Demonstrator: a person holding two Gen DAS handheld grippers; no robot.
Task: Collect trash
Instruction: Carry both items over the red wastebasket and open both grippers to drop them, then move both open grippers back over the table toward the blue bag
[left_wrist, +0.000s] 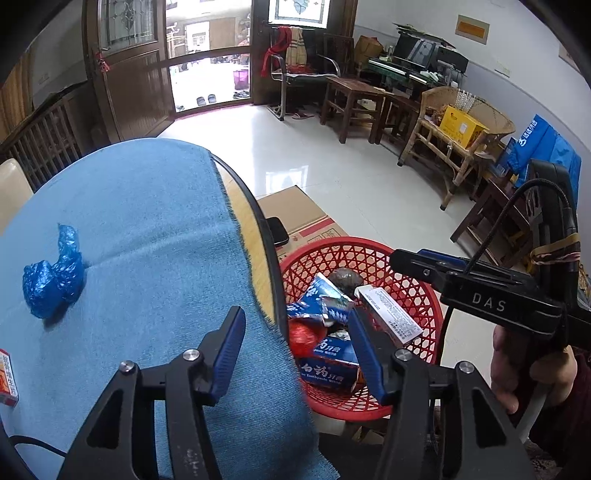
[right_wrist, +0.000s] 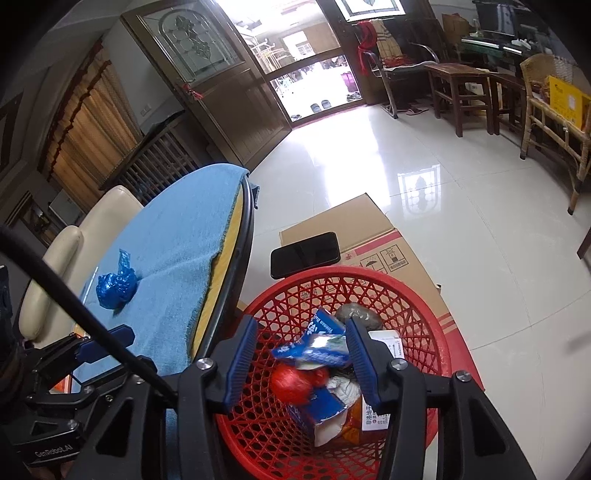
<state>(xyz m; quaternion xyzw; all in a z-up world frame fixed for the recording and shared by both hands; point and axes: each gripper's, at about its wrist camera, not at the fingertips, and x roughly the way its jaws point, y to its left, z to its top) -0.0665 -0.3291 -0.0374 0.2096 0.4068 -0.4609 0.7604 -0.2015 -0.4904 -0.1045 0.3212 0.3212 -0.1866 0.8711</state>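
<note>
Hovering over a half-full basket

Beside the counter's (left_wrist: 236, 206) dark rim, a red basket (right_wrist: 424, 317) on a cardboard box (right_wrist: 351, 221) holds cartons and wrappers. A phone (right_wrist: 304, 254) lies behind it. Both the left hand-held gripper (left_wrist: 295, 343) and right hand-held gripper (right_wrist: 301, 360) gape empty. A crumpled blue wrapper (left_wrist: 53, 278) sits on the blue cloth (left_wrist: 147, 221).

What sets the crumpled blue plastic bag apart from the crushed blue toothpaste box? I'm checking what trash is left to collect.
The crumpled blue plastic bag lies on the blue cloth over the table; the crushed blue toothpaste box is already in the red mesh basket. The bag is soft, shiny film without print; the box is printed cardboard, torn open. The bag lies alone; the box lies among other rubbish. Both are blue and crumpled.
</note>
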